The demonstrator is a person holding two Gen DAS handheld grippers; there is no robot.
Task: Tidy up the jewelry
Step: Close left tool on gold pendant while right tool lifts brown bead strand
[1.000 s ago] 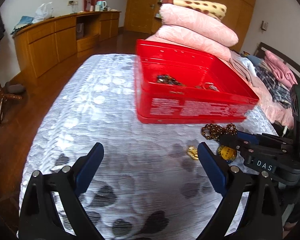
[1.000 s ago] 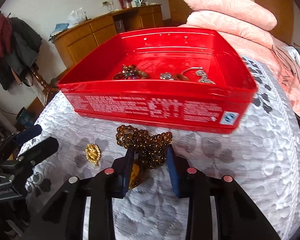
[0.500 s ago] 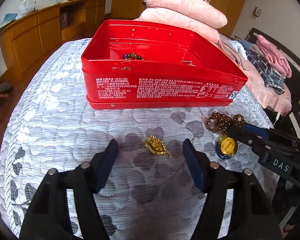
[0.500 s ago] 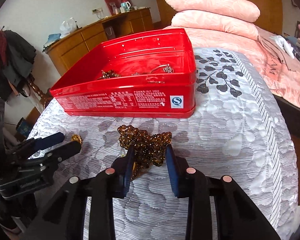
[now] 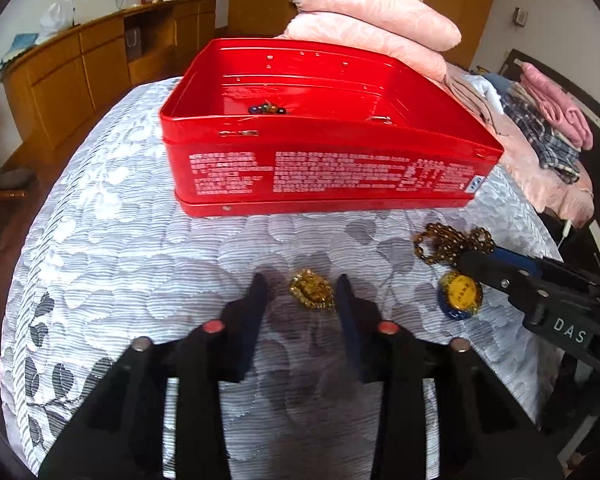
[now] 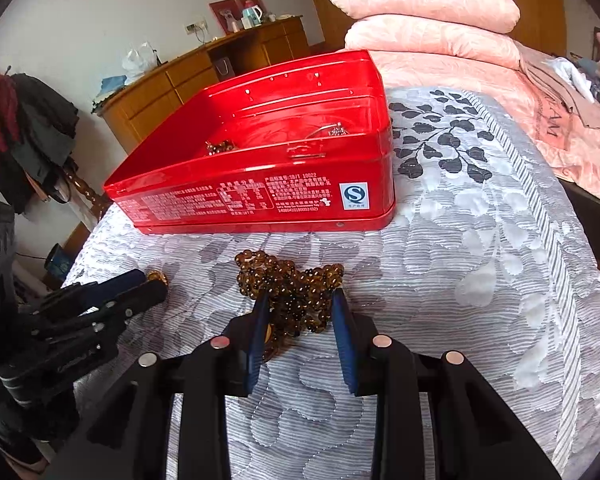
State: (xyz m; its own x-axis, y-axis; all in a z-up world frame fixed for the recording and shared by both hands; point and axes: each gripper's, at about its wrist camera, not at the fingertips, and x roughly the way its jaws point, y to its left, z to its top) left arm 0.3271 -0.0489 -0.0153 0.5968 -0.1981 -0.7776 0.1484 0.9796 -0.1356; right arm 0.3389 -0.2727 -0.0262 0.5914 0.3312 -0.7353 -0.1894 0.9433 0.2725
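left claw point(image 5: 300, 286) closing around gold brooch point(image 5: 311, 289) at frame centre, pads not yet touching; right claw point(image 6: 300, 304) pinching brown beads point(image 6: 292, 284).

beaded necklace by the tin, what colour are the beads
Amber brown beaded necklace, clearest in the right wrist view.

Left wrist view: rides low on the left gripper point(image 5: 302, 292), looking steeply down and forward across the bed point(image 5: 100, 220) toward the long side of the red tin point(image 5: 320, 168), close by.
Right wrist view: rides on the right gripper point(image 6: 298, 308), angled down alike, facing the tin's point(image 6: 260, 196) near corner from farther right.
Shared ground: tin, bedspread before it, stacked pillows point(image 6: 420, 0), wooden cabinet point(image 5: 80, 64).
Cross-sight: each view catches the other gripper at its side edge.
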